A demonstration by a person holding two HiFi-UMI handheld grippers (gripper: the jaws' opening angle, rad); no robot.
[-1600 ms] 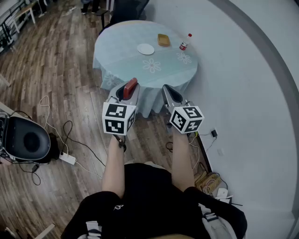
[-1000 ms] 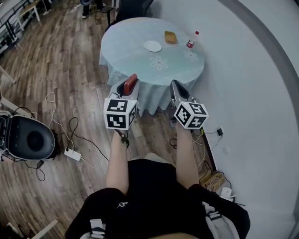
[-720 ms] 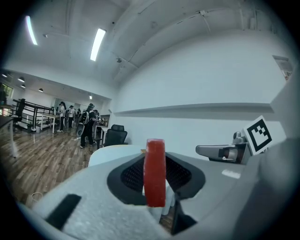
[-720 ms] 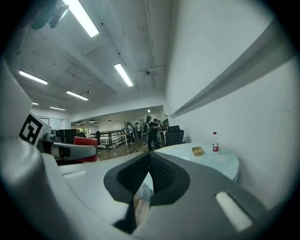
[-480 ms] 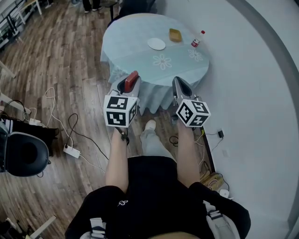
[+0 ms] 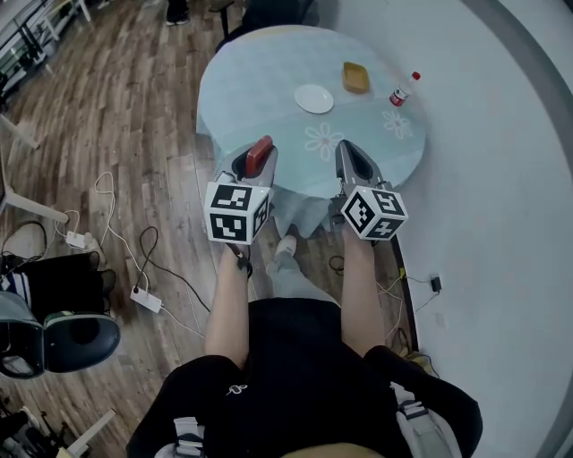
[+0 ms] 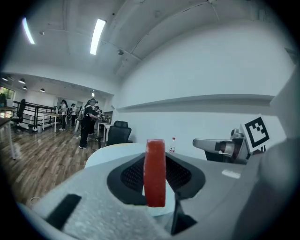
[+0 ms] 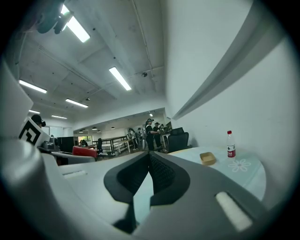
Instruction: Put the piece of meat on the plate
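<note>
A red slab of meat [image 6: 260, 155] stands on edge between the pads of my left gripper [image 6: 254, 159], which is shut on it; in the left gripper view the meat [image 7: 154, 172] fills the gap between the jaws. My right gripper [image 6: 345, 154] is shut and holds nothing, its jaws meeting at the tips [image 8: 149, 157]. Both hover at the near edge of a round table with a pale blue cloth [image 6: 260, 80]. A small white plate [image 6: 314, 98] lies near the table's middle, well beyond both grippers.
A tan shallow dish [image 6: 355, 77] and a red-capped bottle [image 6: 404, 90] stand at the table's far right, by the white wall. A black chair [image 6: 269, 13] sits behind the table. Cables [image 6: 134, 259] and a power strip lie on the wood floor at left. People stand far off.
Both grippers and the person have moved forward to the table's near edge; the table and plate now sit closer in the head view. The meat stays clamped in the left gripper.
</note>
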